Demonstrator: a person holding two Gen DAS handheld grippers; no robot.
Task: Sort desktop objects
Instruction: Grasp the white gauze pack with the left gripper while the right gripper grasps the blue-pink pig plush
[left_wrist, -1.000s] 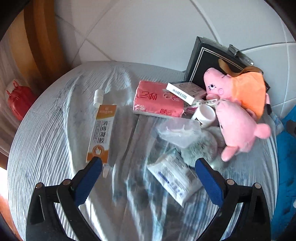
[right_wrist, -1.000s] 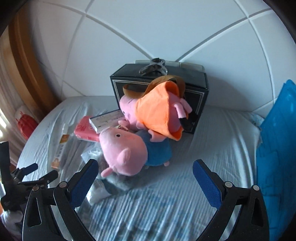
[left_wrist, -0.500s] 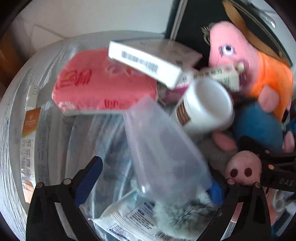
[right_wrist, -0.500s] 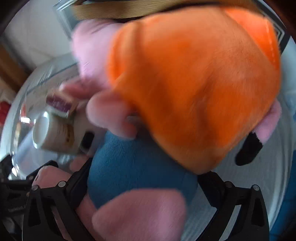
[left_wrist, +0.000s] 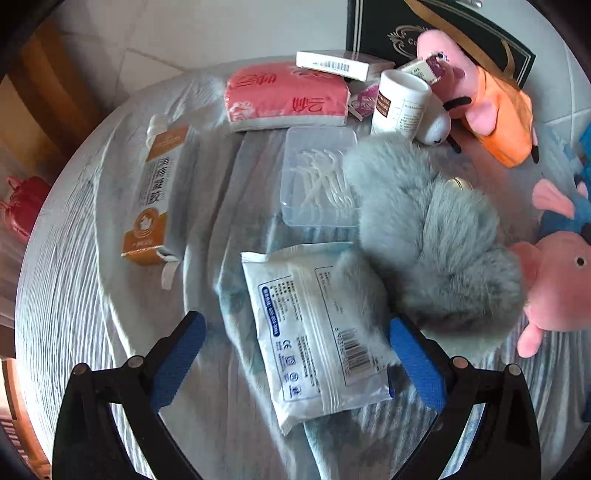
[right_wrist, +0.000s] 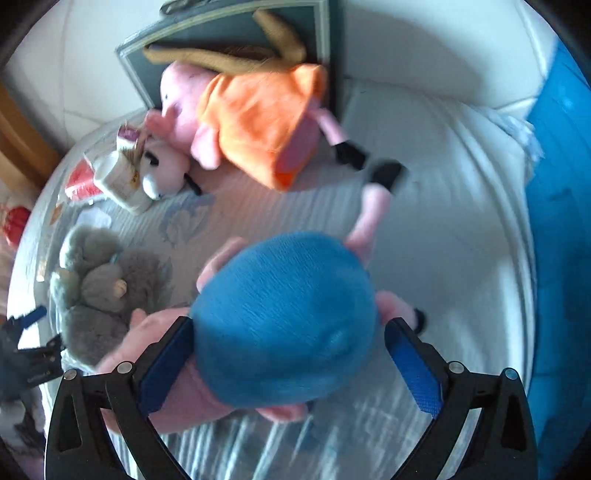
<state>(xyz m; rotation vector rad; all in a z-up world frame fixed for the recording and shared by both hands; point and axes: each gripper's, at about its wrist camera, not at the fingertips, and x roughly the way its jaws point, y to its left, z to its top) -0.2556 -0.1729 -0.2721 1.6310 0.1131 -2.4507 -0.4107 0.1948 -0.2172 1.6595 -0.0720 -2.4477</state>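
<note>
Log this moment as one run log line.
left gripper: open, over white packet | right gripper: open around blue-shirt pig plush, grip unclear | grey fluffy toy: on cloth

White tiled floor (left_wrist: 207, 29), wooden furniture (left_wrist: 48, 92), pale striped tablecloth (left_wrist: 66, 295)

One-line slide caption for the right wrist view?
Right gripper straddles the blue-bodied pig plush; orange-dressed pig plush lies beyond.
</note>
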